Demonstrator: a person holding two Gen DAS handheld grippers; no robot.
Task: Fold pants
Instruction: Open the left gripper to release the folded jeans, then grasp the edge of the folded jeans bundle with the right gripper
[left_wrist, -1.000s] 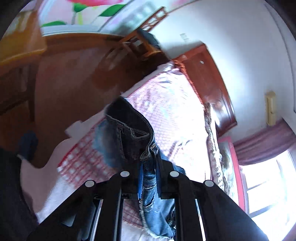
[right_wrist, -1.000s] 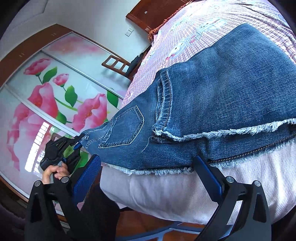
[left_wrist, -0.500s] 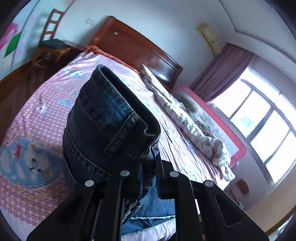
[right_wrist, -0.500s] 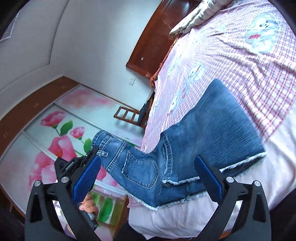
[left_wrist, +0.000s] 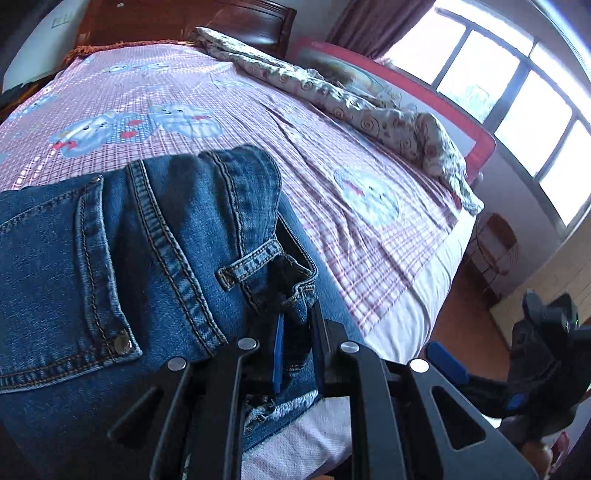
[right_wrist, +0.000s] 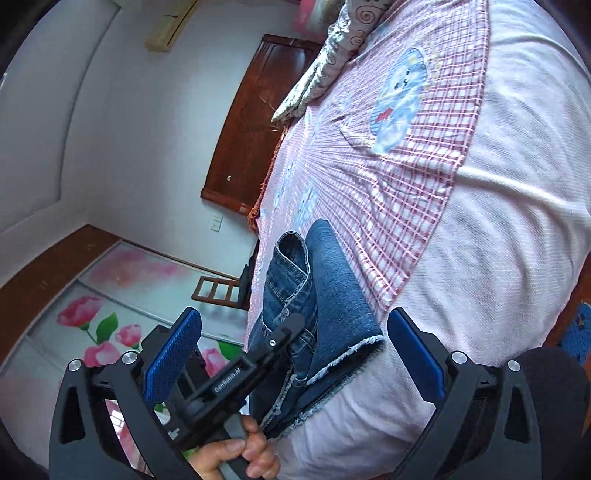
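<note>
Having carried the waistband across since a second ago, now lowering the pants (left_wrist: 122, 266) onto their own legs at lower left of the frame, so judging the fold nearly laid. Left gripper (left_wrist: 295, 328) clamping the waistband by a belt loop (denim between the pads). Right gripper (right_wrist: 291, 354) standing wide apart, gripping nothing, pants lying on the bed (right_wrist: 480, 221) between its fingers at lower centre.

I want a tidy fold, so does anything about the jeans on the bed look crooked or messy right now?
The jeans are bunched at the waistband, where the left gripper is shut on them. Frayed hems hang past the bed's edge. Nothing looks damaged.
</note>
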